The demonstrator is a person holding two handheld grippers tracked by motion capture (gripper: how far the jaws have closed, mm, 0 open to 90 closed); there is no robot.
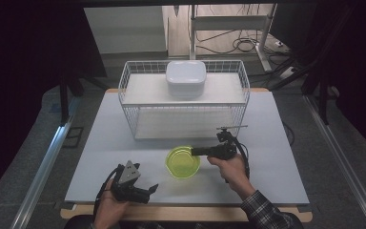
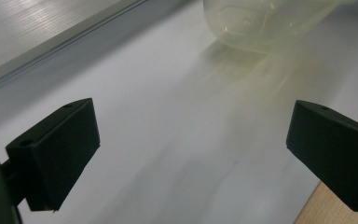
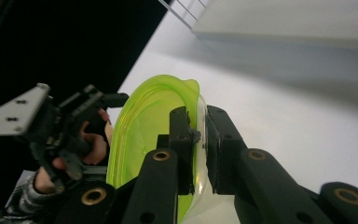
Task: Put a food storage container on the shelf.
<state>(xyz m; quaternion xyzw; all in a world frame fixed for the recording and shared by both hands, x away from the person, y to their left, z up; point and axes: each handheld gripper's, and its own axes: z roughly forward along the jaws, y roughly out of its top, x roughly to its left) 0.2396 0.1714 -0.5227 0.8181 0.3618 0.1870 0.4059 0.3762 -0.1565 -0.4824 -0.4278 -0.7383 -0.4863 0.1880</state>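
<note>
- High view: your right gripper has its jaws pinched on the right rim of the green bowl, which sits on the white table just in front of the wire basket. If the bowl is headed for the basket, lift straight up first so its base leaves the table before you carry it forward.
- High view: the basket's front wall stands right behind the bowl, so you will need to rise above its top edge. The white lidded box already sits at the middle of the back of the shelf, so aim beside it or in front of it.
- High view: your left gripper rests near the table's front edge, well apart from the bowl and out of the way.
- Left gripper view: its 2 jaws are spread wide with nothing between them, only bare table. The bowl is ahead and blurred.
- Right gripper view: the 2 fingers squeeze the thin rim of the bowl, 1 inside and 1 outside. A grip on 1 edge will likely let the bowl swing, so keep the wrist steady and move slowly.
- Right gripper view: your other hand is beyond the bowl; keep it there.
</note>
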